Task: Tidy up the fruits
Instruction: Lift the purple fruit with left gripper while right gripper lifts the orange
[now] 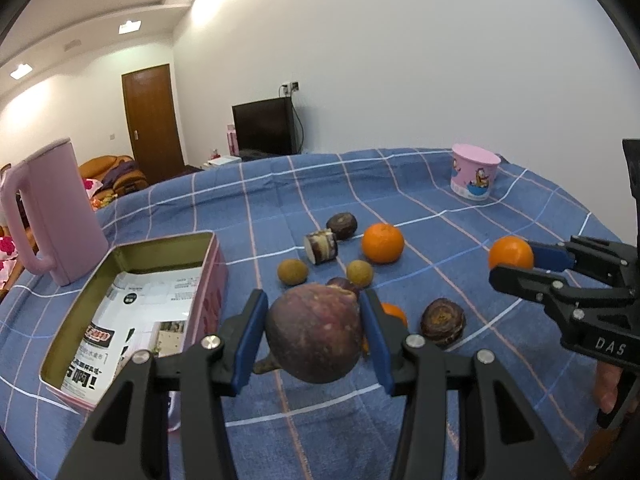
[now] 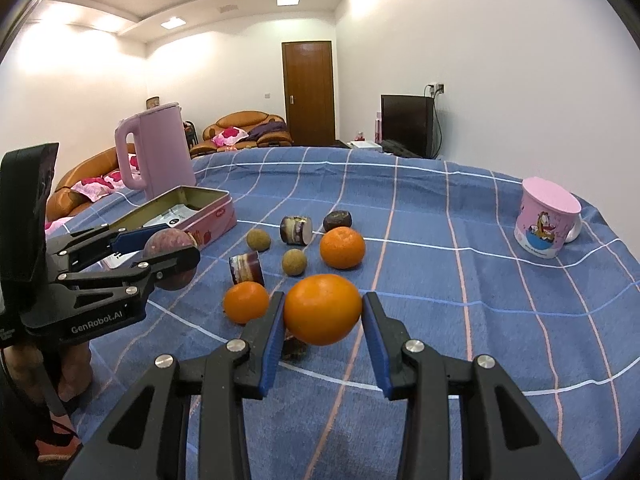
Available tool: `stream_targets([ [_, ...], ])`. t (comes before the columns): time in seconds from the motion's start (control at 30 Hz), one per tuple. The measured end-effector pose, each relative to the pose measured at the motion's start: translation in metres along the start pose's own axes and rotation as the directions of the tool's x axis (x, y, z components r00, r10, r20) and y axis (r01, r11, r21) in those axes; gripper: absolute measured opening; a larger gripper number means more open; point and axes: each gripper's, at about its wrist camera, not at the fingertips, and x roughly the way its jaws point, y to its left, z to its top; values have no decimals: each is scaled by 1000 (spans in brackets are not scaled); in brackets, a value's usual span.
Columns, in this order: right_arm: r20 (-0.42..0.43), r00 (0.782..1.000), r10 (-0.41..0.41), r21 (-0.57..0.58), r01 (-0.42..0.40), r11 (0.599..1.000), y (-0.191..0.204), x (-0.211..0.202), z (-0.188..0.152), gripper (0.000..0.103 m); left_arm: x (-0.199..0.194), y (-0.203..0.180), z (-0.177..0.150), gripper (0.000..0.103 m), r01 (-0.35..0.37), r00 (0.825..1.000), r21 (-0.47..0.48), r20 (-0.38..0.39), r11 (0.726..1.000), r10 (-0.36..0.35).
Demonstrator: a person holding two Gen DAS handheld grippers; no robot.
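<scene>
My left gripper is shut on a dark purple mangosteen and holds it above the blue checked cloth, just right of the open pink tin box. It also shows in the right wrist view. My right gripper is shut on an orange, held above the cloth; the orange also shows in the left wrist view. On the cloth lie two more oranges, two small brown round fruits, and several dark purple fruit pieces.
A pink kettle stands behind the tin box at the left. A pink cartoon mug stands at the far right of the table. The tin holds printed paper. A sofa, door and TV lie beyond the table.
</scene>
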Motion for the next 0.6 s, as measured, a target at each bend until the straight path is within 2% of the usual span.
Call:
stream_targets([
  [0.6,46,999,-7,-6,7,1000,1,-6,1,40,-11,-2,1,49,-22,997,9,71,1000,22],
])
